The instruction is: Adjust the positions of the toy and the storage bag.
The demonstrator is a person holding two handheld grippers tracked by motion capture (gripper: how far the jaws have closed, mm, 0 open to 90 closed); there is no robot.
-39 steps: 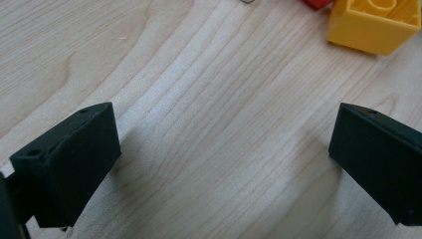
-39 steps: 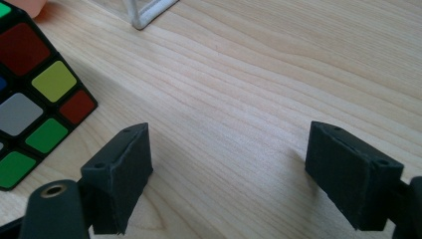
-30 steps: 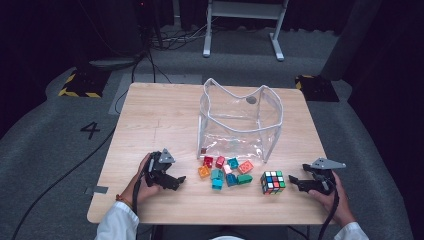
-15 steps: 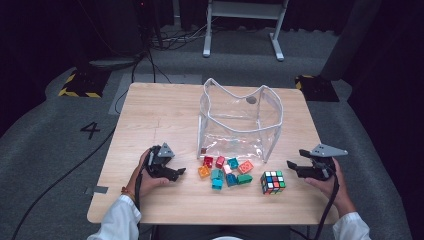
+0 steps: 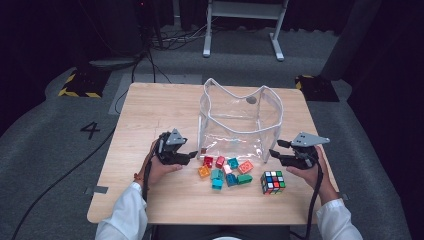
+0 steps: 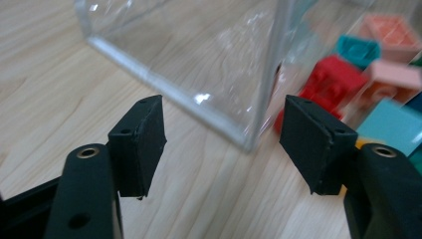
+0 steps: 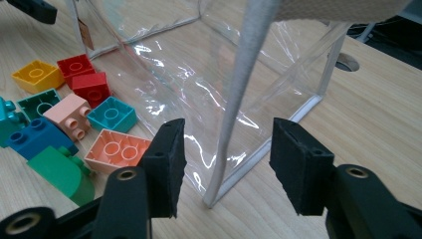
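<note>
Clear plastic bag (image 5: 240, 122) stands open mid-counter (image 5: 150, 110); my left gripper (image 5: 189, 155) and right gripper (image 5: 276, 152), jaws apart, face its near corners. Toy bricks (image 5: 226, 170) and puzzle cube (image 5: 272, 181) lie between them.

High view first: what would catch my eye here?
A clear plastic bag stands open in the middle of the wooden table. Bright toy blocks lie scattered just in front of it, a colour-puzzle cube to their right. The left gripper and right gripper, both open, flank the bag's front corners.
</note>
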